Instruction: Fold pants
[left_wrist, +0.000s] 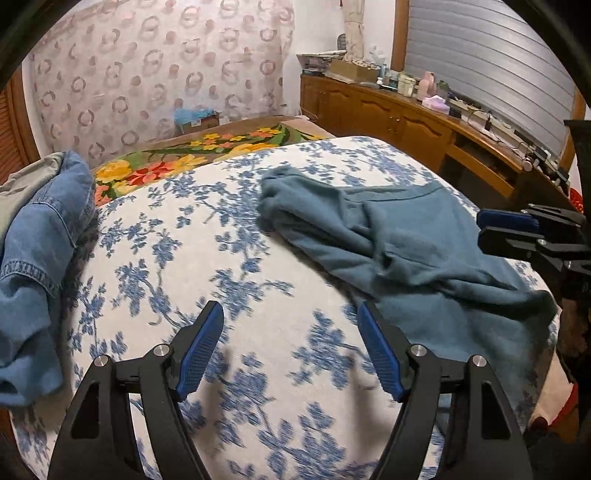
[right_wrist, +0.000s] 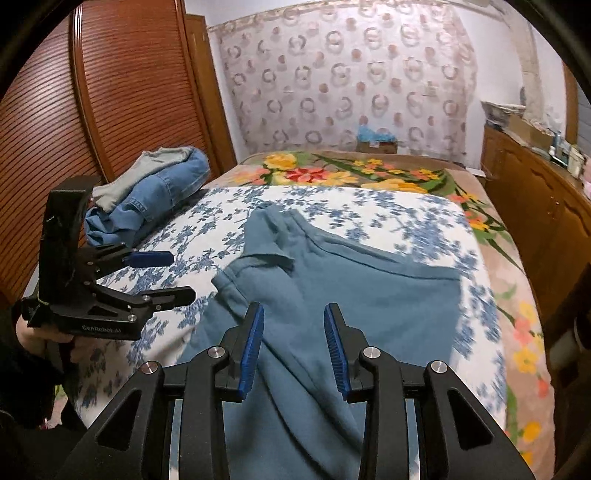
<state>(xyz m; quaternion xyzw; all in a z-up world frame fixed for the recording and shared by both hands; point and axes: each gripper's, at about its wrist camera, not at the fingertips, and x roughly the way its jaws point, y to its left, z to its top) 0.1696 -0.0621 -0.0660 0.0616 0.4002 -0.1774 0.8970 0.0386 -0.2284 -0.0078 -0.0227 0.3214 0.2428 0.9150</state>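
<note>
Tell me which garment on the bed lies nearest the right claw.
The teal pants, spread on the floral sheet directly under the open right claw. The denim pile sits far off by the wardrobe.

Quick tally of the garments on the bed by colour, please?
Teal pants, spread on the floral sheet: 1
Blue denim garment, in the pile: 1
Pale grey-green garment, atop the denim: 1
Total: 3

We see matt, fleecy teal pants (right_wrist: 332, 295) beneath our right gripper's (right_wrist: 294, 347) ribbed blue pads (right_wrist: 252, 347), glossy wooden dresser (left_wrist: 399, 114) beyond
</note>
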